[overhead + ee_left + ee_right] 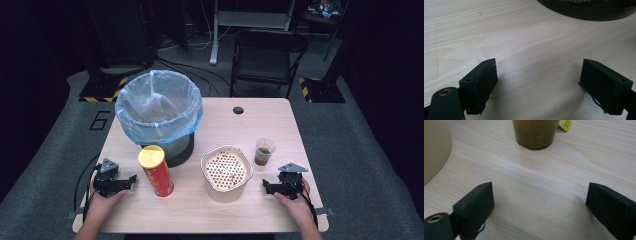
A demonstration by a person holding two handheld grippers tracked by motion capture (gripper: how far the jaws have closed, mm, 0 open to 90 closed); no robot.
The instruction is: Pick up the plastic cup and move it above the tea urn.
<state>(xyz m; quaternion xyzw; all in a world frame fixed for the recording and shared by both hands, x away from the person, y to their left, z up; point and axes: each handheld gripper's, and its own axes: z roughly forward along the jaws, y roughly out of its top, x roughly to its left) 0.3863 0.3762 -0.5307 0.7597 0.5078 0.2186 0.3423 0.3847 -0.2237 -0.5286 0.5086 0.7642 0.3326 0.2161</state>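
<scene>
A red snack can [156,171] with a gold lid stands upright at the front left of the wooden table [260,125]. My left gripper [129,180] rests on the table just left of the can, open, with bare wood between its jaws [539,66]. A white bowl with a perforated strainer insert [226,170] sits front centre. Behind it to the right stands a clear cup of brown liquid [264,151]. My right gripper [267,186] lies right of the bowl, open and holding nothing [540,186]. Ahead of it is the cup [535,133], with a yellow tag [564,125] beside it.
A bin lined with a blue bag [159,107] stands at the back left of the table; its dark base [586,10] lies ahead of the left gripper. The bowl's side [434,150] is at the left of the right gripper view. A folding chair [267,57] stands beyond the table.
</scene>
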